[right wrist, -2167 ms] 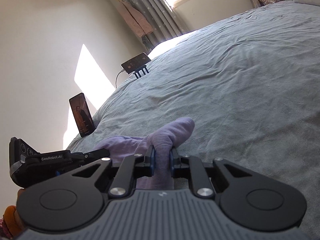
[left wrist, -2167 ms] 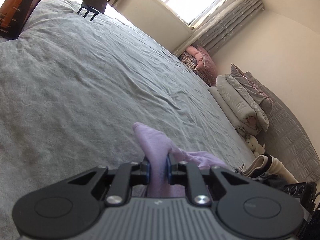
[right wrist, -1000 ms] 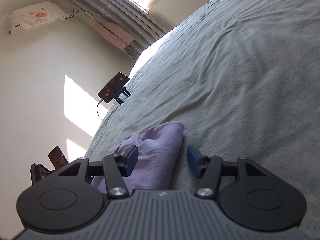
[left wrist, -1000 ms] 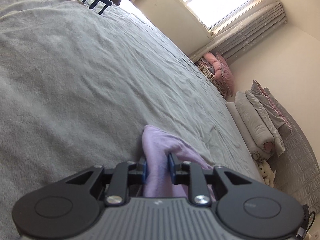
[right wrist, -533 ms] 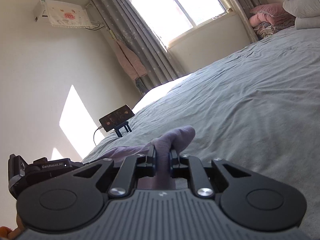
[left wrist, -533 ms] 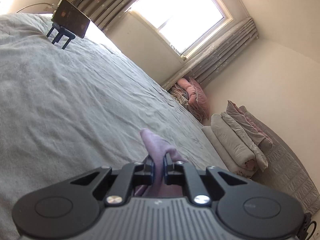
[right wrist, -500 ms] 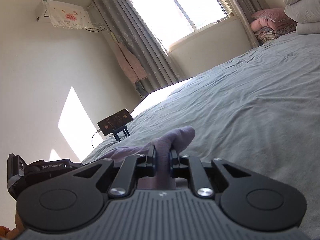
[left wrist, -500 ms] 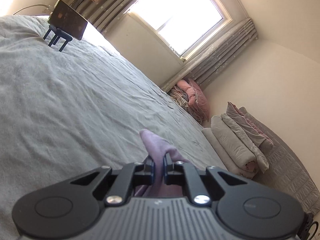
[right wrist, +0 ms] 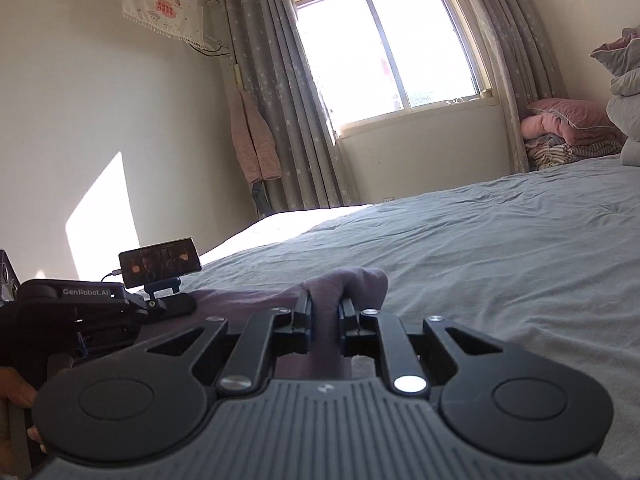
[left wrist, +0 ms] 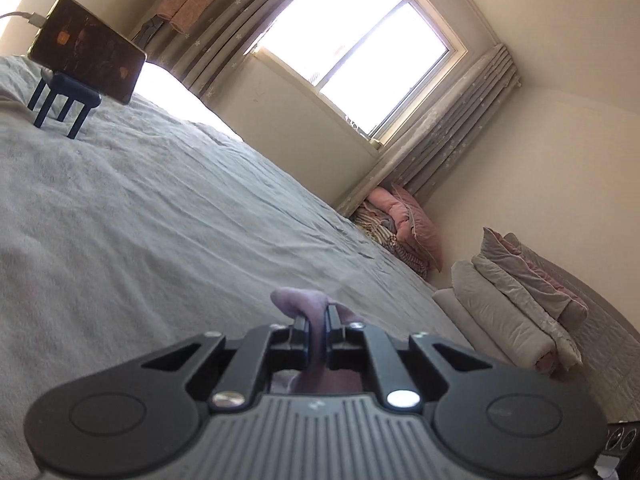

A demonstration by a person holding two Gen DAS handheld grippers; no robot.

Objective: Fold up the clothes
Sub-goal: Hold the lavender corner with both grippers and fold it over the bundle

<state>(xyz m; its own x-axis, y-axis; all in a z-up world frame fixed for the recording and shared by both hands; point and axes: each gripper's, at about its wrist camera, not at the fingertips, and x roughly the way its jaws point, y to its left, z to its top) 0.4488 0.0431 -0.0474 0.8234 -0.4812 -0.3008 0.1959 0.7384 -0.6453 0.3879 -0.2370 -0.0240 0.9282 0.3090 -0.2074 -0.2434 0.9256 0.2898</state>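
Note:
A lilac garment [left wrist: 298, 300] is pinched by my left gripper [left wrist: 316, 322], which is shut on a fold of it above the grey bed [left wrist: 140, 232]. The same lilac garment [right wrist: 352, 280] sticks up between the pads of my right gripper [right wrist: 325, 308], shut on another edge. Purple cloth stretches left from there toward the other gripper [right wrist: 80, 312], held by a person's hand at the lower left of the right wrist view. Most of the garment is hidden below both gripper bodies.
A phone on a small blue stand [left wrist: 86, 54] sits on the bed at the far left, also the phone [right wrist: 160, 262] in the right wrist view. Folded quilts [left wrist: 516, 304] and pink bedding [left wrist: 404, 232] line the wall under the window.
The right gripper was open a second ago and has shut on the lilac cloth. Both grippers have tilted upward, so the views now show more window and wall.

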